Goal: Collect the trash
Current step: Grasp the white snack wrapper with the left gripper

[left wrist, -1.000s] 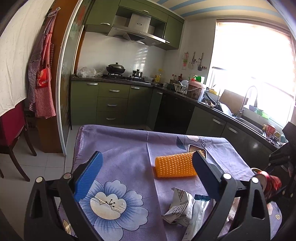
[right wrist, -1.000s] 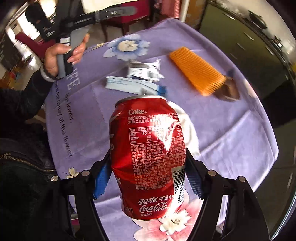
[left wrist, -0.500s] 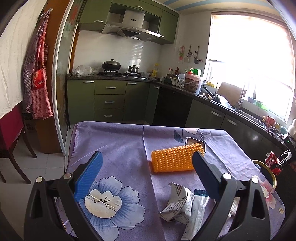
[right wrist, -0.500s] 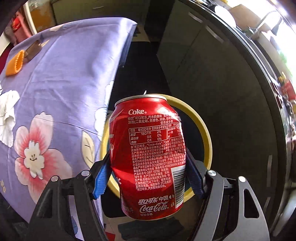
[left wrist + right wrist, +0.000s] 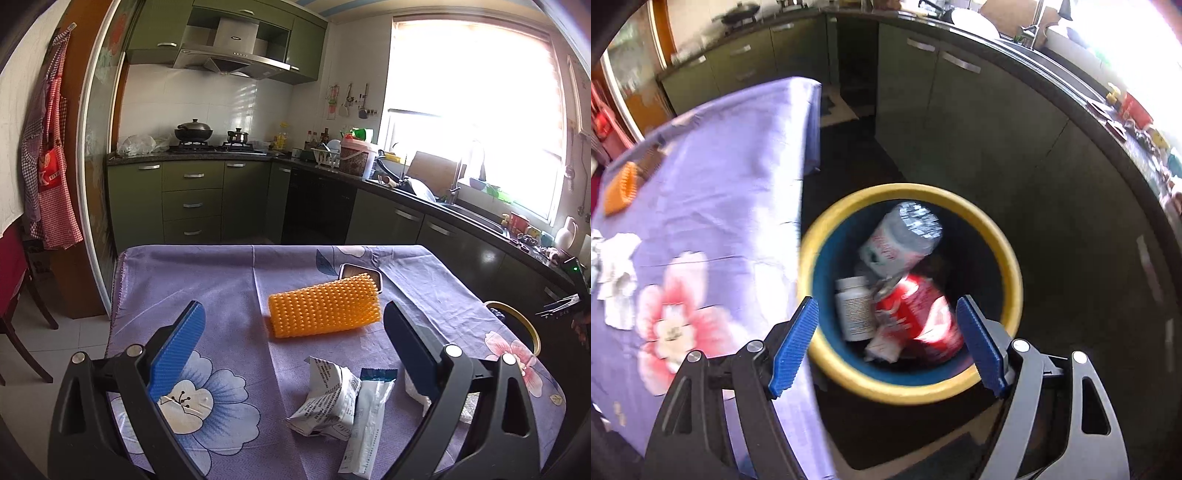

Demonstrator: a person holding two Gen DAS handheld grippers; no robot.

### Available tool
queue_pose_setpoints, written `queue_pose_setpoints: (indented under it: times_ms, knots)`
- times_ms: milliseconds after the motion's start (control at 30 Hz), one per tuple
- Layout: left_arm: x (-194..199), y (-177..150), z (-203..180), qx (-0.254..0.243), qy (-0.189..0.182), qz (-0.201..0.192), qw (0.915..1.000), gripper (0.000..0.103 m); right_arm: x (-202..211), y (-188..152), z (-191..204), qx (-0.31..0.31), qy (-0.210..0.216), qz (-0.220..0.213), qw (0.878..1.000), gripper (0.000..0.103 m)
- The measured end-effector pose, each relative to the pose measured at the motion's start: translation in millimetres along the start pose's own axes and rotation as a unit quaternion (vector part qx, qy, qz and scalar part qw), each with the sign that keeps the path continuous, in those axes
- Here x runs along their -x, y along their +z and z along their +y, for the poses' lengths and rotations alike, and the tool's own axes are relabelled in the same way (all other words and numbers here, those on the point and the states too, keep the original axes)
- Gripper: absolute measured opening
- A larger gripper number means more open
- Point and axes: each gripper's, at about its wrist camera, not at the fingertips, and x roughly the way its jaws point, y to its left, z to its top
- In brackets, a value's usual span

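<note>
My right gripper (image 5: 888, 341) hangs over a yellow-rimmed bin (image 5: 1004, 258) beside the table, its jaws opening with nothing between them. The red cola can (image 5: 919, 319) lies blurred inside the bin, next to a white pill bottle (image 5: 853, 308) and a crushed clear bottle (image 5: 901, 240). In the left wrist view my left gripper (image 5: 291, 347) is open above the purple flowered tablecloth (image 5: 221, 288). Below it lie a crumpled white wrapper (image 5: 325, 402), a long white-and-blue sachet (image 5: 369, 417) and a white tissue (image 5: 415, 393). The bin's rim (image 5: 517, 317) shows at the table's right edge.
An orange spiky brush (image 5: 325, 308) lies mid-table with a small dark tray (image 5: 354, 271) behind it. Green kitchen cabinets (image 5: 192, 203) and a dark counter run behind and to the right. A red chair (image 5: 14, 280) stands at the left. A crumpled tissue (image 5: 617, 273) rests on the cloth.
The right gripper swung from over the table to above the bin, then let go of the cola can, which now lies in the bin. The left gripper barely shifted.
</note>
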Motion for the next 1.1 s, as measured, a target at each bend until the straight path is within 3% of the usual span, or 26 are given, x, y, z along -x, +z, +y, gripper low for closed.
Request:
queue_pose_setpoints:
  times_ms: [267,400,533,667,1100]
  knots:
    - [-13,0,-10,-0.027,0.010,0.037,0.9989,0.092,21,-52,34,-0.041,0.078,-0.017,0.996,0.077]
    - [-21,-1,-17,-0.033,-0.031,0.084,0.9954,0.092,26,-71,41,-0.042,0.084,-0.011,0.996,0.077]
    - [-32,-7,-30,-0.093,-0.031,0.138,0.9856,0.086,22,-81,42,-0.046,0.095,-0.014,0.994,0.077]
    - [-45,-13,-36,-0.151,-0.016,0.189,0.9702,0.068,23,-87,44,-0.049,0.111,-0.021,0.992,0.078]
    - [-68,-27,-52,-0.218,-0.030,0.275,0.9359,0.052,22,-92,49,-0.049,0.132,-0.021,0.990,0.078]
